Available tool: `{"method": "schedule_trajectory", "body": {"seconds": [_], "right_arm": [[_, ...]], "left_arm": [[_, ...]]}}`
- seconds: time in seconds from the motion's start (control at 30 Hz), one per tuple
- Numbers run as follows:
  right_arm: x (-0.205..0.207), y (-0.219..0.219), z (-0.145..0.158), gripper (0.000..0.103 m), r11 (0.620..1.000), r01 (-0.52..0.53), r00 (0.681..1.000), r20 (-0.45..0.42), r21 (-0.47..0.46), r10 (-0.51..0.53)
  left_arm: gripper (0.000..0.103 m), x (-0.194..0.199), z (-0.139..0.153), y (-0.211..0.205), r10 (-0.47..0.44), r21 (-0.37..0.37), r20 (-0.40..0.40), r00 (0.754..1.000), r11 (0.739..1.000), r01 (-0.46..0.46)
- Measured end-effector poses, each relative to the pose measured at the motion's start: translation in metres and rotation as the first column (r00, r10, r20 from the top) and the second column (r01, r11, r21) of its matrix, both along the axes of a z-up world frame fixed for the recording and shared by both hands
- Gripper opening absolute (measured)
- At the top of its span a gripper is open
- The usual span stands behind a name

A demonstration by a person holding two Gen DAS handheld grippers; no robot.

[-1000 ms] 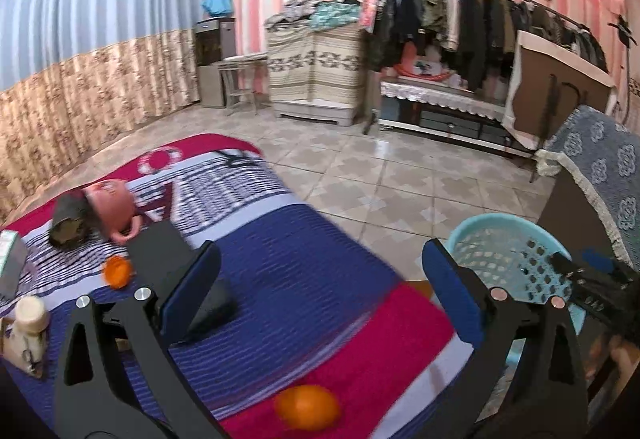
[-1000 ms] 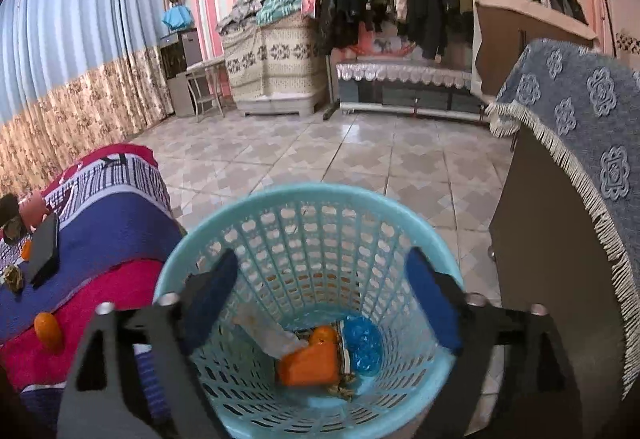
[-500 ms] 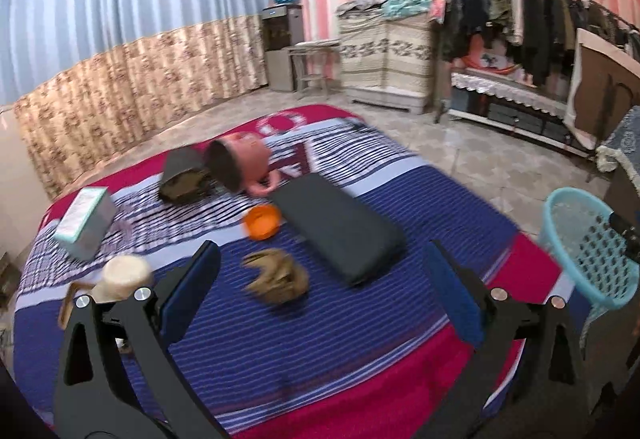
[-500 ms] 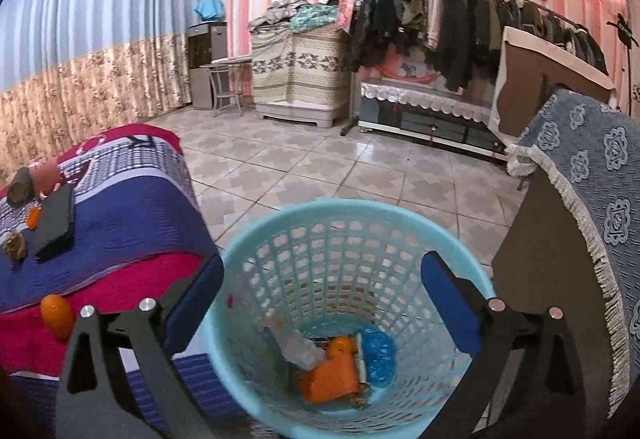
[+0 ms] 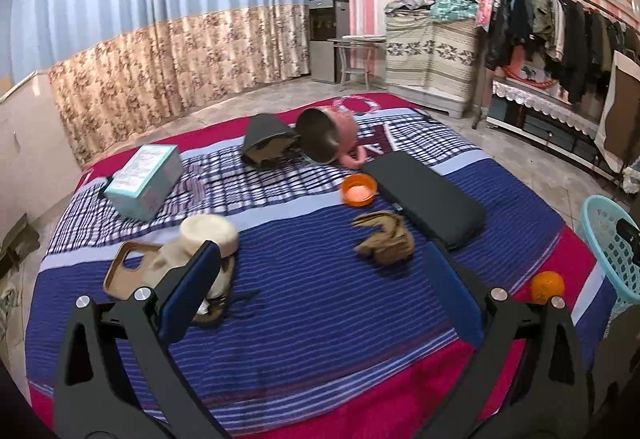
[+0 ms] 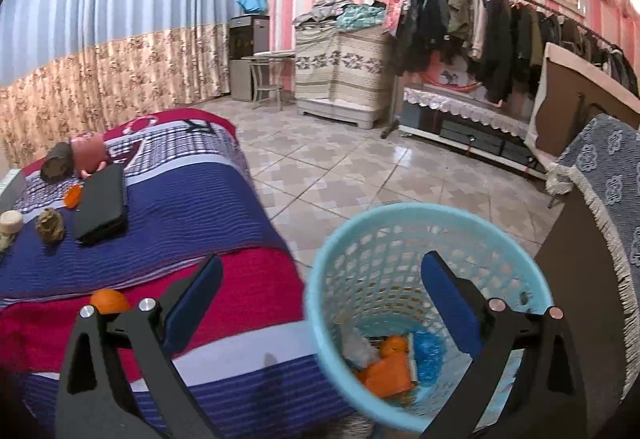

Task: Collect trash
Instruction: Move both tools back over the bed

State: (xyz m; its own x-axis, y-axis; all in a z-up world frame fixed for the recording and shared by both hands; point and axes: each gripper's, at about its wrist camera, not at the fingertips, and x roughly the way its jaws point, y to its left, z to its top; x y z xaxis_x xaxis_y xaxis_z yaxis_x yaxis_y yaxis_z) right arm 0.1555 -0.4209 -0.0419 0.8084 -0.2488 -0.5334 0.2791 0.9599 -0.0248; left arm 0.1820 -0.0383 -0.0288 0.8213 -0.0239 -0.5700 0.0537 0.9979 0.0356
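My left gripper [image 5: 320, 291] is open and empty above the striped bed [image 5: 320, 319]. Ahead of it lie a crumpled brown scrap [image 5: 386, 241], an orange lid [image 5: 359, 190] and an orange fruit [image 5: 547, 285] near the bed's right edge. My right gripper [image 6: 320, 303] is open and empty, over the left rim of the light blue basket [image 6: 400, 235], which holds orange and blue trash [image 6: 394, 367]. The orange fruit [image 6: 109, 301] and the brown scrap [image 6: 50, 225] also show in the right wrist view.
On the bed are a black pad [image 5: 424, 195], a pink pot [image 5: 328, 135], a dark pouch [image 5: 266, 141], a teal box [image 5: 144, 181], a cream cup [image 5: 208, 235] and a phone case [image 5: 128, 273]. A draped cabinet [image 6: 600, 219] stands right of the basket. A clothes rack [image 6: 480, 23] lines the far wall.
My left gripper has swung left over the bed, bringing the box, cup and scrap into view. My right gripper has drawn back and left from above the basket.
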Motion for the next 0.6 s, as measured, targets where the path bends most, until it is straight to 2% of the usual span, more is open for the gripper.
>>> {"method": "schedule_trajectory", "body": {"seconds": [0.3,0.6], "right_arm": [[0.006,0.040,-0.006,0.097,0.997,-0.077,0.997,-0.008,-0.029,0.077],[0.009,0.066,-0.007,0.098,0.987,-0.157,0.988,-0.003,-0.029,0.157]], "left_arm": [[0.098,-0.002,-0.018,0.040,0.064,-0.009,-0.031,0.997,0.998,-0.064],[0.098,-0.008,-0.038,0.073,0.120,0.021,-0.061,0.991,0.993,-0.119]]}}
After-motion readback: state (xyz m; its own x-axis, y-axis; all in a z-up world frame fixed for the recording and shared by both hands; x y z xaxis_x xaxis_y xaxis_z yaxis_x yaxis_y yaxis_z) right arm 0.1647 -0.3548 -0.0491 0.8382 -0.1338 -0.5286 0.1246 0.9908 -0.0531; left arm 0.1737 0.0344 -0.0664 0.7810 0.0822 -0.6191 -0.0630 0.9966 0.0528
